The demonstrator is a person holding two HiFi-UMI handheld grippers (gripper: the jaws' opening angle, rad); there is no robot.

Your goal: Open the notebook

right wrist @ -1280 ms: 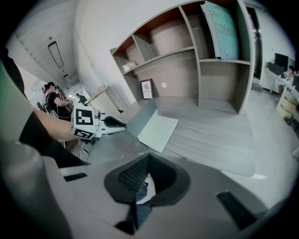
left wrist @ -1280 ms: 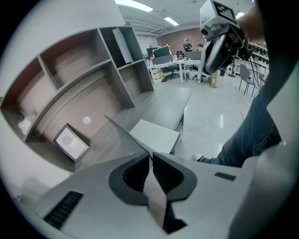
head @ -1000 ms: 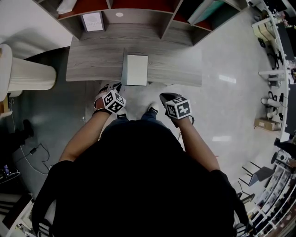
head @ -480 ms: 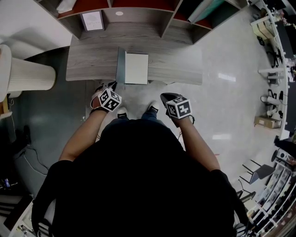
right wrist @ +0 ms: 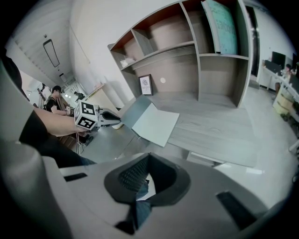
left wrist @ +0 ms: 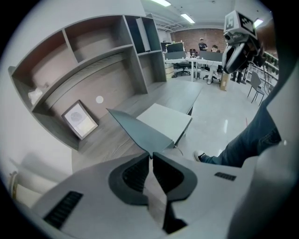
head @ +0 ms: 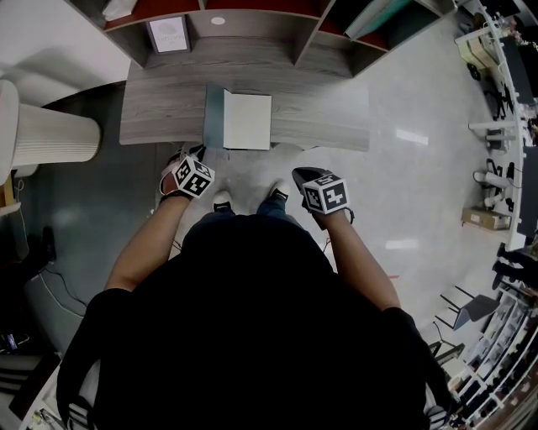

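Observation:
The notebook [head: 250, 122] lies at the front edge of the grey wooden desk [head: 328, 117], its white first page [left wrist: 167, 121] showing. Its grey-green cover [left wrist: 138, 131] stands lifted and swung leftward. My left gripper [left wrist: 150, 156] is shut on the cover's near corner, just off the desk's front edge; in the head view the left gripper [head: 198, 156] sits at the notebook's lower left. My right gripper [right wrist: 148, 158] is shut on nothing and hangs over the floor, to the right of the notebook and clear of the desk [right wrist: 219, 126]. In the head view the right gripper [head: 301, 175] is below the desk edge.
A framed picture [head: 168, 34] leans at the back of the desk under shelf compartments [head: 252, 17]. A white ribbed cylinder [head: 52, 134] stands to the left. The person's shoes [head: 276, 196] are on the pale floor by the desk front.
My left gripper has moved left with the cover, which has swung further open, so more of its grey-green face shows. My right gripper has stayed put.

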